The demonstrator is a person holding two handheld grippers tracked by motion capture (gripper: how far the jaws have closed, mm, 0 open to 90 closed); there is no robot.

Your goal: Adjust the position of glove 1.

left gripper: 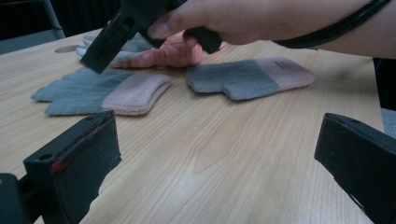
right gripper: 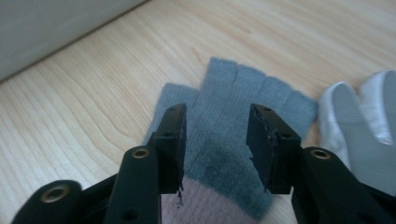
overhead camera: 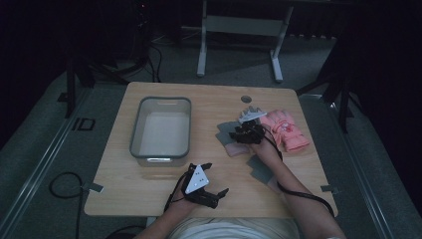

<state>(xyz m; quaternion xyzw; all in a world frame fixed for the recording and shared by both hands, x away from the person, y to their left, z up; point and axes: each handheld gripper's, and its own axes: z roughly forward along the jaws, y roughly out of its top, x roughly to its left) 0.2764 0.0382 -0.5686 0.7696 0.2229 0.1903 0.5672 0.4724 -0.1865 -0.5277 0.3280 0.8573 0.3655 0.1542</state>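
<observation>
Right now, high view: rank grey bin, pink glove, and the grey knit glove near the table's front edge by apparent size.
1. Grey bin, clearly largest.
2. Pink glove.
3. Grey knit glove: looks smaller, but the forearm covers part, so 2 versus 3 is unsure.

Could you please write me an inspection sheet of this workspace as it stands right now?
Surface: wooden table, round hole near its far edge.
Job's things: grey-and-pink glove lying flat under the right gripper; its matching glove nearer the person.
Clutter: grey bin, nothing seen inside; pink padded glove; white glove.
Grippers: right gripper low over the grey-and-pink glove, jaws part-open on either side of its palm, pads not seen pressing; left gripper near the front edge, jaws wide open, nothing between them.
Cables: black cable along the right forearm.
Surroundings: dark room, grey table frame behind.
</observation>
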